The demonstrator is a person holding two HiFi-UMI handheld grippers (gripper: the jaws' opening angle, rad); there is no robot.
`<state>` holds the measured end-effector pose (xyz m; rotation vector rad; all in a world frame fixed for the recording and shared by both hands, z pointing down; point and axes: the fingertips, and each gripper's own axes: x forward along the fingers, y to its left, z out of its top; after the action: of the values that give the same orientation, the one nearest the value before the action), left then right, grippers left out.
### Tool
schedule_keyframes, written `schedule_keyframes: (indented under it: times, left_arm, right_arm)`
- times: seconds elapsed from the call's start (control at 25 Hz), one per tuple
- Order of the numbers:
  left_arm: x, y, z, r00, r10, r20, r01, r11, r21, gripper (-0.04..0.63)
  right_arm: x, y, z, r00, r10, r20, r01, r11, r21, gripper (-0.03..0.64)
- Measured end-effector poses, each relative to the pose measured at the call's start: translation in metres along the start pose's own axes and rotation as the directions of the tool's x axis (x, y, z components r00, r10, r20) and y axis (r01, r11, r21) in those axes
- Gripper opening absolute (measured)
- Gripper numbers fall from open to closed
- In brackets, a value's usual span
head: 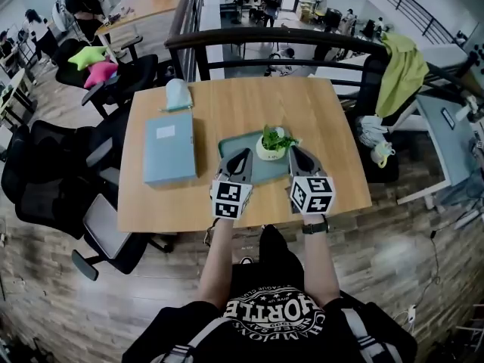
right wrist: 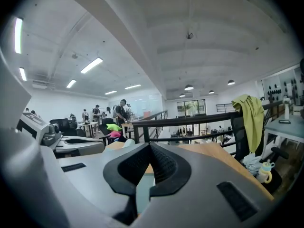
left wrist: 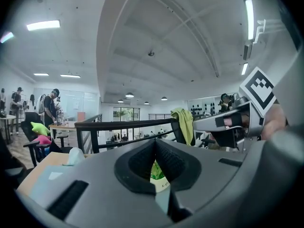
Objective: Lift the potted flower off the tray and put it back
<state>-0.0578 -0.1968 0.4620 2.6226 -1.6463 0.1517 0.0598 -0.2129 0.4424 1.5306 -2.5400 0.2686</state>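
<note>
A small green plant in a white pot [head: 272, 144] stands on a teal tray [head: 240, 144] near the front of the wooden table [head: 227, 104]. My left gripper [head: 244, 152] hovers over the tray just left of the pot, jaws shut and empty. On the pot's right side my right gripper [head: 293, 150] is shut and empty too. In the left gripper view the closed jaws [left wrist: 155, 142] hide most of the pot [left wrist: 157, 178], which peeks through below them. The right gripper view shows closed jaws [right wrist: 150, 147] over the tray [right wrist: 142, 190].
A pale blue folder [head: 170, 147] lies left of the tray, with a light blue object [head: 178, 94] behind it. A dark railing [head: 280, 40] runs behind the table. Office chairs [head: 45, 165] stand at the left. A yellow-green jacket [head: 401, 70] hangs on a chair at the right.
</note>
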Motion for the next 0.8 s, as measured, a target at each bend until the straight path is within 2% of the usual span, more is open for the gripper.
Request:
schedule_keyframes:
  times: [0.36,0.8]
  left_arm:
    - [0.047,0.006,-0.04,0.995,-0.018,-0.099,0.014,0.999,-0.037,0.017]
    - [0.078,0.003,-0.089,0.978,-0.069,-0.197,0.056,0.996,-0.069,0.023]
  right_arm:
    - [0.03,-0.044,-0.026,0.998,-0.008,-0.057,0.011,0.998,0.055,0.021]
    - [0.053,-0.068,-0.067,0.992,0.008,-0.128,0.005,0.995,0.099,0.044]
